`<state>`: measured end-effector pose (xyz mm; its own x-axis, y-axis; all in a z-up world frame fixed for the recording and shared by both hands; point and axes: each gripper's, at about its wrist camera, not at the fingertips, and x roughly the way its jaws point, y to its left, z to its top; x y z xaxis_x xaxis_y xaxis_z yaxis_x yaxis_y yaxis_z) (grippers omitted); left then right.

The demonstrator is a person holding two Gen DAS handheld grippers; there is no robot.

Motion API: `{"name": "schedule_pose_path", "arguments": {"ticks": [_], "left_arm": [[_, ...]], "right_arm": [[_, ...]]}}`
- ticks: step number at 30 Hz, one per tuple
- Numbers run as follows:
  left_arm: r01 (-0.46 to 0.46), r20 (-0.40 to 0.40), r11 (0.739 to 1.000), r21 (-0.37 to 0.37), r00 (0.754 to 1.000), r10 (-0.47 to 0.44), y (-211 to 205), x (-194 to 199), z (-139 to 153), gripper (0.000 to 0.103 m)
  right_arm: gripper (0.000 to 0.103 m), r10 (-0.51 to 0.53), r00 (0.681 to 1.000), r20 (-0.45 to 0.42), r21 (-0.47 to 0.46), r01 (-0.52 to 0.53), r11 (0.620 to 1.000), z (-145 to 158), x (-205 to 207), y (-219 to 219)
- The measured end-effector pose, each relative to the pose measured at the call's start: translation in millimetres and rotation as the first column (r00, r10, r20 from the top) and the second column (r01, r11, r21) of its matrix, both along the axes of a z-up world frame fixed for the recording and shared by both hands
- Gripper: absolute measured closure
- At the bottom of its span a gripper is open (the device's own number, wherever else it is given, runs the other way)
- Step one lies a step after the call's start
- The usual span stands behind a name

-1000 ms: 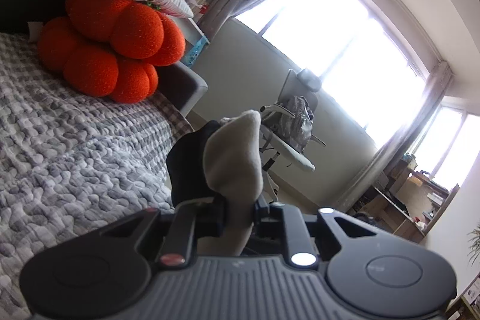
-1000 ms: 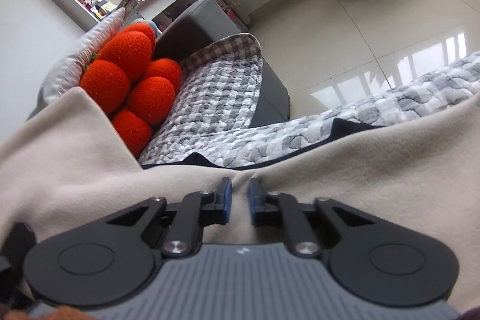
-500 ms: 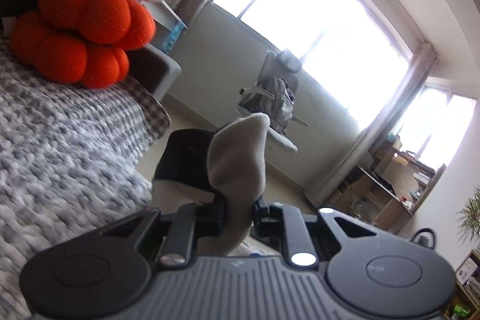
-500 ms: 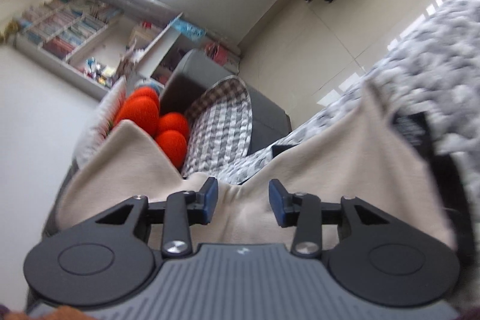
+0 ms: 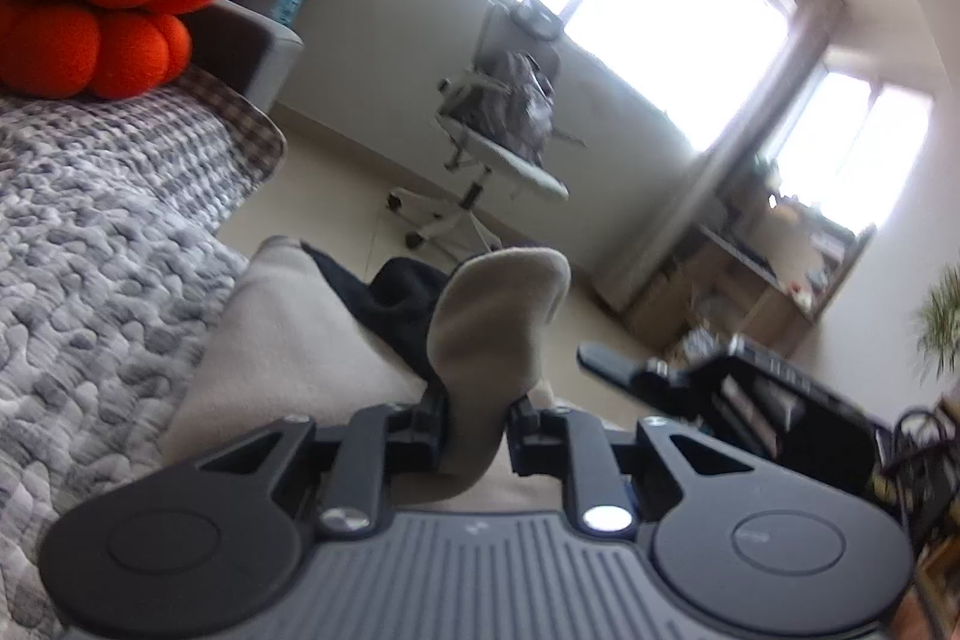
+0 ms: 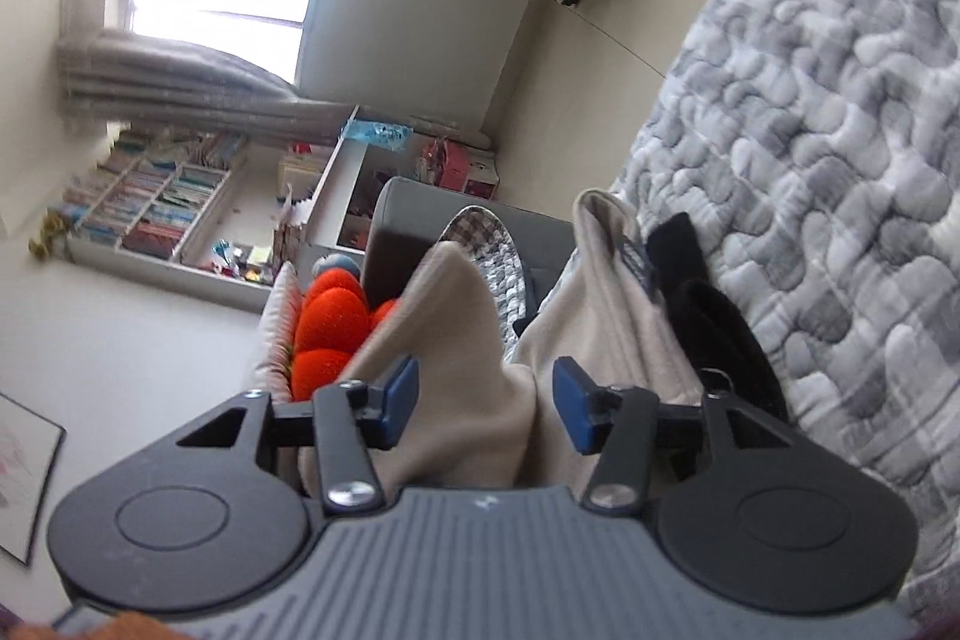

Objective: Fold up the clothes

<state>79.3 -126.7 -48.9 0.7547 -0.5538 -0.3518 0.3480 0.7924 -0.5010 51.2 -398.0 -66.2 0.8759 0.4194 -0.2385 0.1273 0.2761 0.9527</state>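
Currently I have the left gripper (image 5: 477, 427) pinching a bunched fold of the beige garment (image 5: 288, 340), its tip standing up between the fingers. The right gripper (image 6: 486, 406) has just been opening: its blue pads (image 6: 401, 394) stand spread with cloth loose between them, neither pad pressing it. The garment lies on the grey quilted cover (image 5: 90, 244), near its edge, with a dark lining (image 5: 390, 304) showing at the far side of the fold.

Risk, as I judge it:
- Only one hand now holds the cloth. If I pull left before the right side settles, the fold may drag askew.
- The garment sits near the cover's edge above the floor (image 5: 336, 166); a slack release could let it slide off.
- The view is blurred, so I cannot confirm the layers are aligned.
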Motion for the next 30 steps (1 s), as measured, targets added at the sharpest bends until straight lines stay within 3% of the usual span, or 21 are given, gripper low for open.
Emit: {"name": "schedule_pose_path", "arguments": {"ticks": [4, 10, 14, 20, 24, 30], "left_arm": [[0.064, -0.004, 0.997, 0.05, 0.998, -0.064, -3.8, 0.4, -4.6, 0.078], [0.169, 0.05, 0.979, 0.116, 0.983, -0.175, -8.1, -10.3, -1.2, 0.059], [0.264, 0.099, 0.95, 0.168, 0.954, -0.283, -13.7, -26.2, 1.1, 0.051], [0.421, 0.076, 0.893, 0.157, 0.897, -0.436, -5.9, -32.7, 1.2, 0.049], [0.406, 0.11, 0.903, 0.141, 0.9, -0.422, 16.1, -25.9, 15.0, 0.049], [0.279, 0.124, 0.958, 0.069, 0.95, -0.286, 53.8, -12.7, 20.5, 0.051]], "right_arm": [[0.044, -0.012, 1.0, 0.005, 0.029, 0.012, 1.0, -0.7, 0.7, -4.2], [0.043, -0.003, 1.0, 0.008, 0.027, 0.003, 1.0, 1.6, -0.7, -4.3], [0.042, 0.003, 1.0, 0.001, -0.011, -0.003, 1.0, 4.5, -1.8, -4.7], [0.042, 0.021, 1.0, -0.006, -0.137, -0.021, 0.99, 12.2, 2.2, 6.4], [0.042, 0.036, 0.999, -0.008, -0.268, -0.037, 0.963, 21.2, 5.8, 20.2], [0.045, 0.043, 0.999, -0.002, -0.412, -0.04, 0.91, 24.8, 11.8, 40.0]]}}
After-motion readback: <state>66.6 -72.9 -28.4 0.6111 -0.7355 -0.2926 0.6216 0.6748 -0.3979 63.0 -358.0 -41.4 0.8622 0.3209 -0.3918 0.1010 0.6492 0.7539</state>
